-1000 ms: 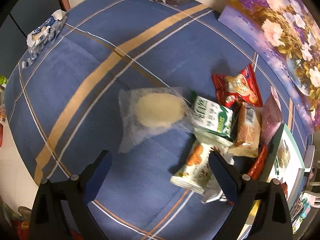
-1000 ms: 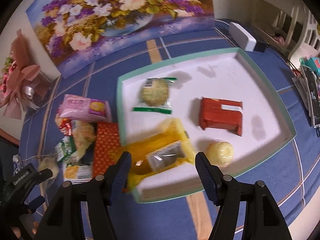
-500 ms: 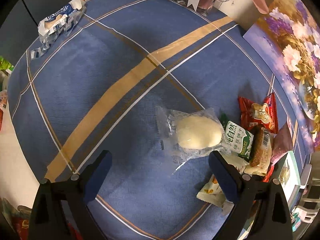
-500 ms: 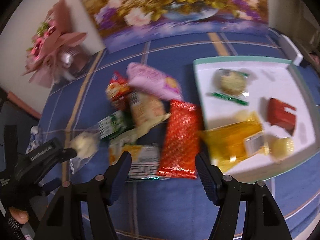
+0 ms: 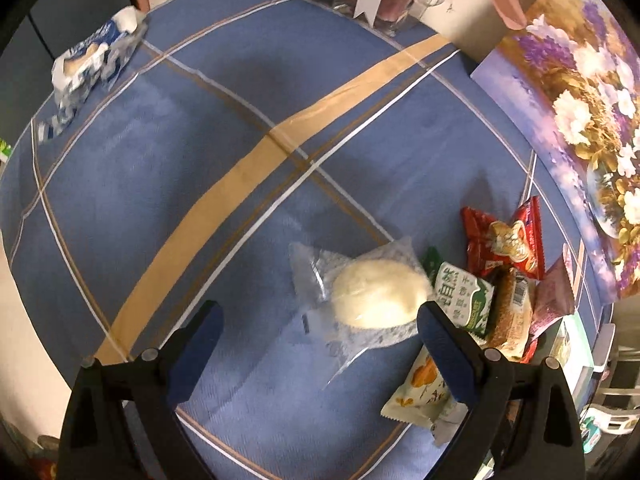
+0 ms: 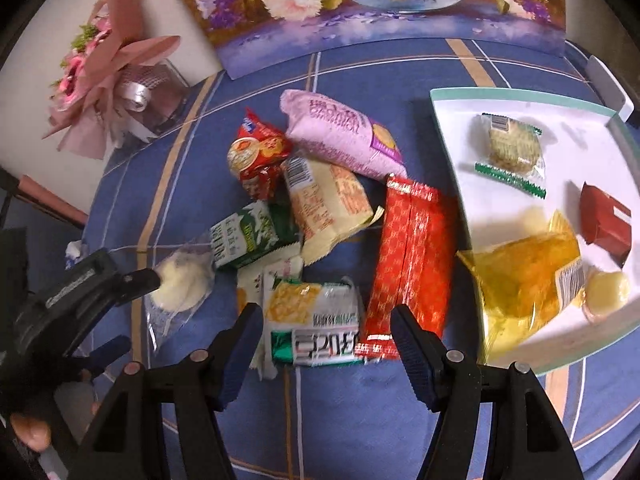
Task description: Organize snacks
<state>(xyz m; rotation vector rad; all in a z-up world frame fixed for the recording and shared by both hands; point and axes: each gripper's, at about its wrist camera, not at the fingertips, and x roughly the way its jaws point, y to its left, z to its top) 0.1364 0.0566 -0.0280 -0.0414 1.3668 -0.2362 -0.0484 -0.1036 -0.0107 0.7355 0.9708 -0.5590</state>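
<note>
Hovering at the left of the right wrist view, the left gripper has its jaws spread wide and empty, the clear-wrapped bun lying on the tabletop just ahead of them. Right of it sits the snack heap: green pack, pale pack, pink bag, red pack. Low in the frame's centre, the right gripper is part open, holding nothing, above a green-and-white pack. At far right the tray holds four snacks. The bun looks soft, light and crushable, its film slippery; pinching the loose wrapper edge seems safest.
</note>
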